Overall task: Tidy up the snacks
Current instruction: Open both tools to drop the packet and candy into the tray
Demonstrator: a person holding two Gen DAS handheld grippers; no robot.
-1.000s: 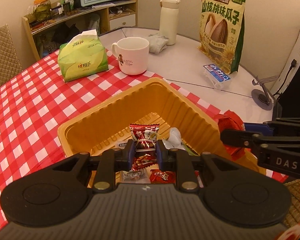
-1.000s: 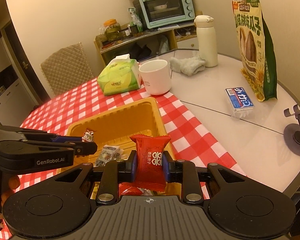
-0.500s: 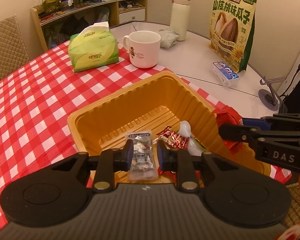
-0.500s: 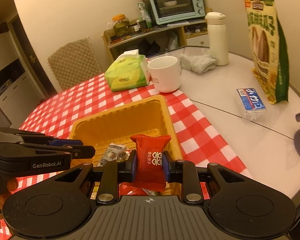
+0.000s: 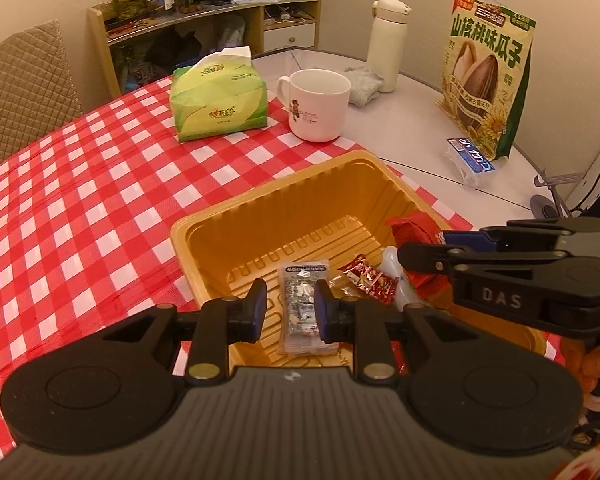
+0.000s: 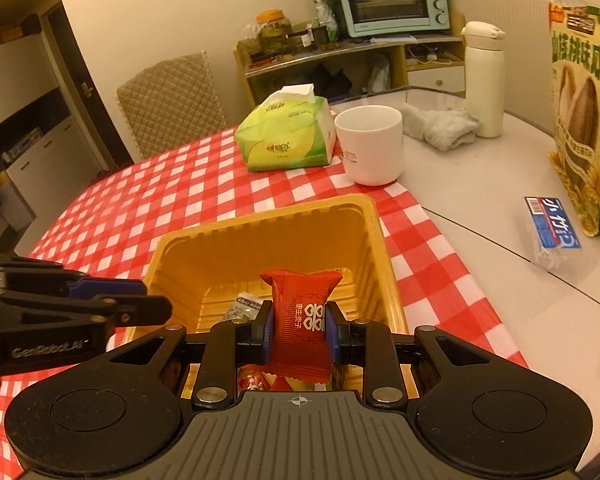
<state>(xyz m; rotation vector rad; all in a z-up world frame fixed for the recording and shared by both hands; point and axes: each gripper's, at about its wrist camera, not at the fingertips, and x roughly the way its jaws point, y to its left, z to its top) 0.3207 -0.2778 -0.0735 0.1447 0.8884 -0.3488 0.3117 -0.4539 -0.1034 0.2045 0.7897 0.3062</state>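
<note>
Landmark: the yellow tray (image 5: 203, 232) (image 6: 384, 240) is sitting on the red-checked tablecloth (image 5: 79, 200) (image 6: 171, 200).
Tissue pack (image 5: 219, 98) (image 6: 285, 138): lying beyond the tray's far-left corner, on the cloth.
White mug (image 5: 319, 105) (image 6: 370, 144): standing beyond the tray's far rim, just right of the tissue pack.
Left gripper (image 5: 289, 310) (image 6: 139, 304): hanging over the tray's near-left part with its 2 fingers apart, gripping nothing.
Grey-wrapped snack (image 5: 304, 306) (image 6: 243, 306): lying flat on the tray floor, showing between the left fingers without touching them.
Small red candies (image 5: 366, 278): lying on the tray floor, right of the grey snack.
Right gripper (image 6: 299, 332) (image 5: 424, 254): hovering over the tray's near-right part, its fingers clamping 1 red snack packet (image 6: 300, 320) (image 5: 414, 232) held upright above the tray.
Sunflower-seed bag (image 5: 486, 76) (image 6: 584, 120): standing well right of the tray, on bare table.
Blue packet (image 5: 468, 158) (image 6: 552, 232): lying in front of the seed bag.
</note>
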